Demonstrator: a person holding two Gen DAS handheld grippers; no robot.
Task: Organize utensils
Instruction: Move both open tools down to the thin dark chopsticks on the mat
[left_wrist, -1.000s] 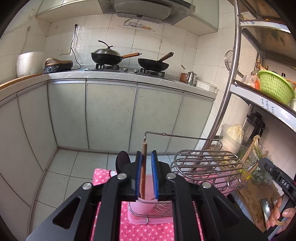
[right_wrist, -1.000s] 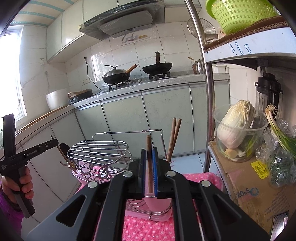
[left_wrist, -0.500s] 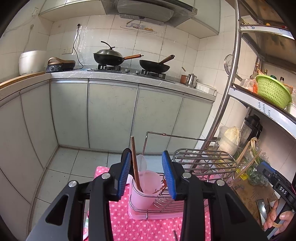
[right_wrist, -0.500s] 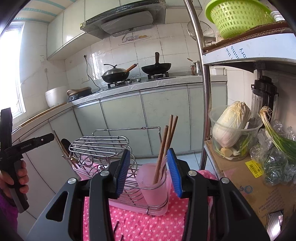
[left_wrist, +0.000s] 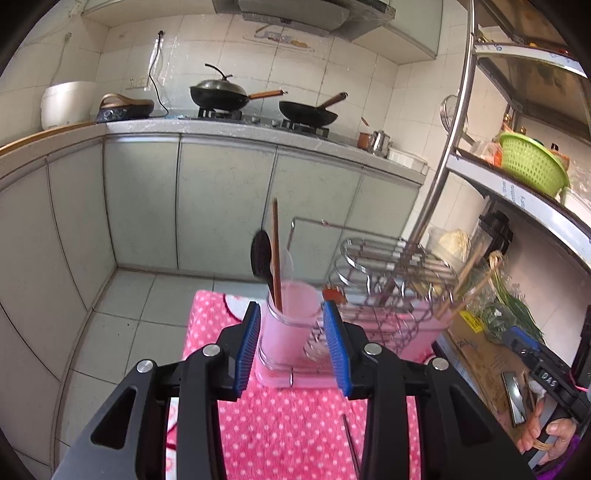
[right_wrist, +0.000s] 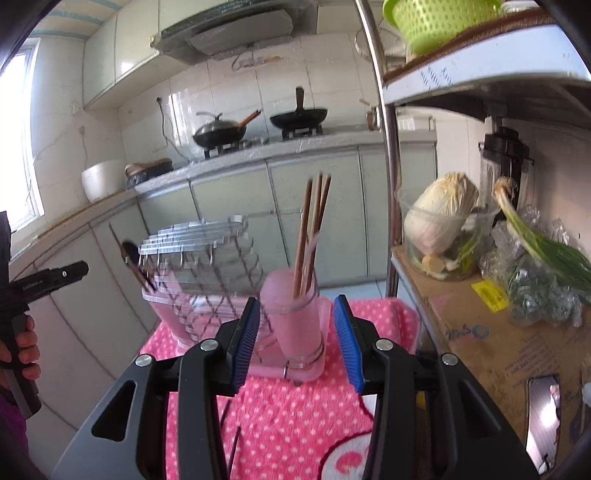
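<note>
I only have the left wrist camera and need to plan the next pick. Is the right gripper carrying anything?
Observer: No. The right gripper is open and its pads press on nothing. A pink cup of wooden chopsticks stands just ahead of it.
Operator: Any utensils lying loose near it?
Observer: Yes. Two thin dark sticks, likely chopsticks, lie on the dotted pink cloth beneath its left finger.
</note>
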